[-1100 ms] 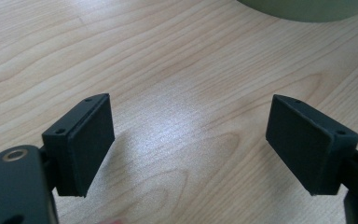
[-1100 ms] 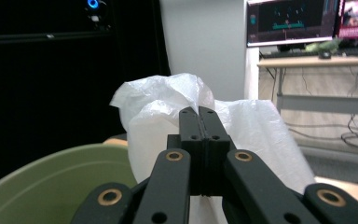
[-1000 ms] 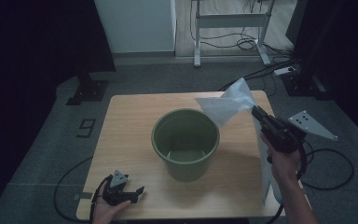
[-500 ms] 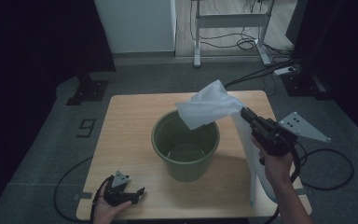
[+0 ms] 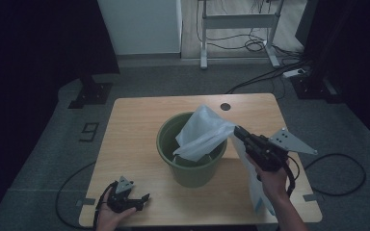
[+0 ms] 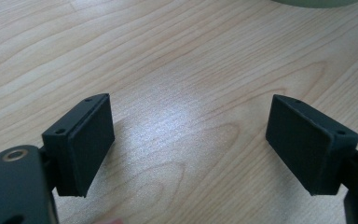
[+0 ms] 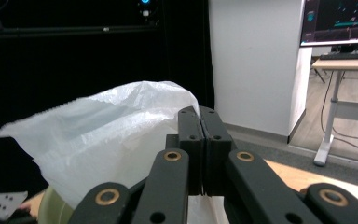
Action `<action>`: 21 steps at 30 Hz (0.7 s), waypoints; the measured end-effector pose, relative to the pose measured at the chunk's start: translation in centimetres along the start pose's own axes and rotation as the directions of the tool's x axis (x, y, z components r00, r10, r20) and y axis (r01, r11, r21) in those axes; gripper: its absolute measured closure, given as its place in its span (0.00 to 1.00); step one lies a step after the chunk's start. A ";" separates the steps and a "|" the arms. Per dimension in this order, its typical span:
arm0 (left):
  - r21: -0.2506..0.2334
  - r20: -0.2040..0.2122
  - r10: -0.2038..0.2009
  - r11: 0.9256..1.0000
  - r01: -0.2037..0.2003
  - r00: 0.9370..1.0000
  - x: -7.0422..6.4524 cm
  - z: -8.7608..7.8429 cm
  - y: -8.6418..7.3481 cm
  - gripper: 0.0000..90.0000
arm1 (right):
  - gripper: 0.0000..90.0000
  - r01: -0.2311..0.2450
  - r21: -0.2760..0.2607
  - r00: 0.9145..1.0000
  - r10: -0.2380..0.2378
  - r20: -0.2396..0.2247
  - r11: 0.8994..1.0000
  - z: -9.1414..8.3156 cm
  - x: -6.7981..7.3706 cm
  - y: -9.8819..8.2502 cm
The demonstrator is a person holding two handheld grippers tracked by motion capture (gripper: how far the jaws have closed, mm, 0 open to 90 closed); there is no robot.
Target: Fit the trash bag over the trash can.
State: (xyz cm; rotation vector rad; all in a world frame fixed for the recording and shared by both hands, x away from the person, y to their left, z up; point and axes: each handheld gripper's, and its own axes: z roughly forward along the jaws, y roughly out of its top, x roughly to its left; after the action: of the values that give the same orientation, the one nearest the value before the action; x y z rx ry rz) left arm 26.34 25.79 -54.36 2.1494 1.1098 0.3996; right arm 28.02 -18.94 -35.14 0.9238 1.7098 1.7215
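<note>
White thin plastic bag [image 5: 203, 134] hangs over the round green plastic bucket [image 5: 191, 171], clamped in your right gripper [image 5: 237, 132]; its tail could snag the rim. Your left gripper [image 6: 189, 140] rests released on the wooden table [image 6: 177, 60]. Right gripper view: a thin pinch on the bag [image 7: 98, 140] could slip.

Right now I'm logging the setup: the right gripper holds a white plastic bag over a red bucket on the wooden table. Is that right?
Not quite: the bucket is green, not red, as the high view shows. The rest holds: the right gripper is shut on the white plastic bag over that bucket on the wooden table.
</note>
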 end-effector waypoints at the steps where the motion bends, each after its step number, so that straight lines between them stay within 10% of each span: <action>1: 0.000 0.000 0.000 1.000 0.000 1.000 0.0 0.0 0.0 0.17 | 0.98 0.000 0.000 1.000 0.000 0.000 1.000 0.0 0.0 0.0; 15: -0.004 -0.008 -0.006 1.000 0.006 1.000 0.1 -0.1 0.0 0.17 | 0.91 0.012 0.133 0.997 -0.003 -0.072 0.991 3.8 2.4 -4.4; 21: -0.012 -0.011 -0.009 1.000 0.009 1.000 0.2 -0.2 0.0 0.17 | 0.43 0.001 0.097 1.000 0.000 -0.015 0.995 1.9 2.9 -4.5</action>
State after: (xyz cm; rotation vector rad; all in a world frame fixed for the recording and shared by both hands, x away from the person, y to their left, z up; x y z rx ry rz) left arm 26.29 26.02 -54.21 2.1337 1.1201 0.4130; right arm 27.30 -15.26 -39.44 0.9547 1.8168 1.6617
